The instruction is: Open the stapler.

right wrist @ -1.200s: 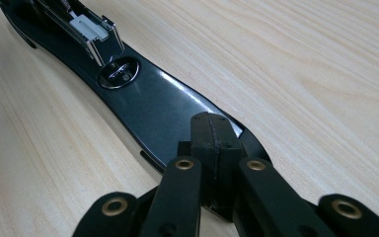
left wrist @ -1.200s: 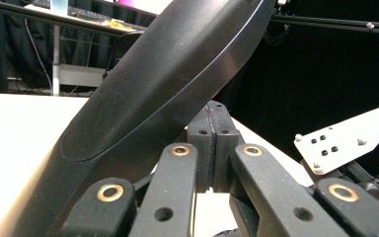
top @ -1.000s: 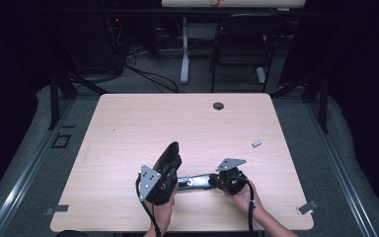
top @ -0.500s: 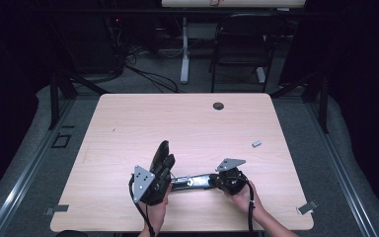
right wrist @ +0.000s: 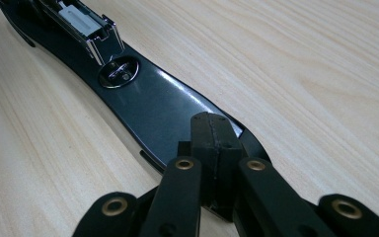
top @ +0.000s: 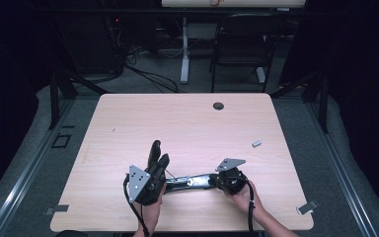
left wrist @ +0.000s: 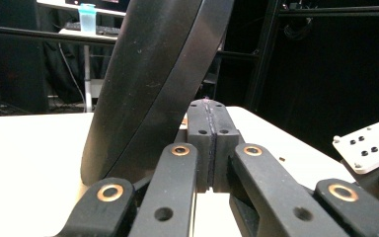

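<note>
A black stapler lies opened out on the wooden table (top: 187,123). Its base (top: 190,181) is flat on the table and its upper arm (top: 154,150) stands up at the left end. My left gripper (top: 163,162) is shut, its tips beside the raised arm (left wrist: 148,89); the pads (left wrist: 209,111) meet with nothing between them. My right gripper (top: 213,181) points left and is also shut, its closed tips (right wrist: 213,129) over the front end of the base (right wrist: 148,98). The metal staple channel (right wrist: 81,19) shows farther along.
A small grey piece (top: 256,144) lies on the table to the right. There is a dark cable hole (top: 218,105) near the far edge. Tape strips (top: 307,207) sit at the near corners. A chair (top: 239,44) and cables stand beyond the table.
My left gripper has shifted a little to the left, and the stapler's raised arm has swung left with it. The right gripper and the base have stayed put.
</note>
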Available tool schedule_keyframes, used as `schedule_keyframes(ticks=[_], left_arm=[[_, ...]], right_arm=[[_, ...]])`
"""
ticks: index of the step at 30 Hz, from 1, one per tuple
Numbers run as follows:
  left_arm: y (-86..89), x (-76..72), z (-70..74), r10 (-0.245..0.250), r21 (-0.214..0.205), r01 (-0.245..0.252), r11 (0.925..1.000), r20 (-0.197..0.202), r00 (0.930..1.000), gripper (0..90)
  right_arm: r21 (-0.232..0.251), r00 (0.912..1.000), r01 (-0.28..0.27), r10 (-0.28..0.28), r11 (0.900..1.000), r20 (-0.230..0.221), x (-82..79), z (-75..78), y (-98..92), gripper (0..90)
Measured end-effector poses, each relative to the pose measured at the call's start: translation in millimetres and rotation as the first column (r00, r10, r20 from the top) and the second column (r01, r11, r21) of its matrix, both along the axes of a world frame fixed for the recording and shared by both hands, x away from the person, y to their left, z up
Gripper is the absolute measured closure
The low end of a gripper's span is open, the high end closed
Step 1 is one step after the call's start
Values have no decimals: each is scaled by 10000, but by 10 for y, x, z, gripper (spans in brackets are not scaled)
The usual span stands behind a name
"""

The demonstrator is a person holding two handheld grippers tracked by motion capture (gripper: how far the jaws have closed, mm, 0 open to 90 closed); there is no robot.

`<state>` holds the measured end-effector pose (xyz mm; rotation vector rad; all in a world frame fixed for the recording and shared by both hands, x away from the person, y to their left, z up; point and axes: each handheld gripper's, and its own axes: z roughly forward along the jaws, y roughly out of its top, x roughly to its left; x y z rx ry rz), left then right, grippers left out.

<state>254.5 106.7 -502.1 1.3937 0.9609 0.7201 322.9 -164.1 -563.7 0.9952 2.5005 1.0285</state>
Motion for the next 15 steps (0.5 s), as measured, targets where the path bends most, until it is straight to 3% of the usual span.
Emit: schedule_keyframes(ticks=[15], left_arm=[[149,-31,8,400,55,-400,9992,151,9991,900]], right_arm=[[-14,10000,-31,31,10000,55,-3,-1,1,900]])
